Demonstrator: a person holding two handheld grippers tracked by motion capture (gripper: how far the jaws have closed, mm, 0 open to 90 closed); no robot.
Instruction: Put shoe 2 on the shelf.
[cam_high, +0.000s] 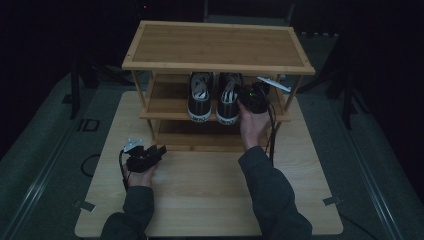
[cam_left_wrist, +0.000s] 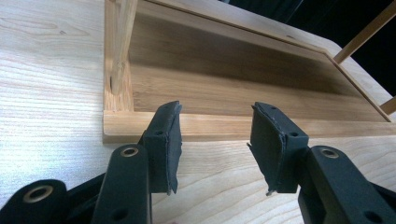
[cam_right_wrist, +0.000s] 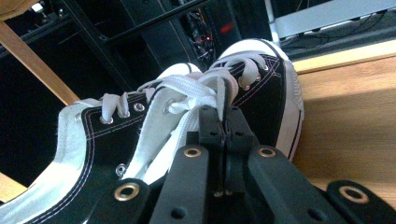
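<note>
Two black sneakers with white laces stand side by side on the middle shelf of a wooden shoe rack (cam_high: 215, 45): a left sneaker (cam_high: 200, 97) and a right sneaker (cam_high: 228, 102). My right gripper (cam_high: 247, 95) reaches into that shelf from the right. In the right gripper view, the right gripper (cam_right_wrist: 224, 116) is shut on the laced upper edge of the right sneaker (cam_right_wrist: 266, 93). My left gripper (cam_high: 161, 151) rests low over the table in front of the rack's left leg. It is open (cam_left_wrist: 215, 140) with nothing between its pads, and it faces the bottom shelf (cam_left_wrist: 233, 93).
The rack stands at the back of a light wooden table (cam_high: 210, 200). Its top shelf is bare. A rack leg (cam_left_wrist: 119, 56) rises just left of the left gripper. Cables trail from both grippers. The surroundings are dark, with stands at both sides.
</note>
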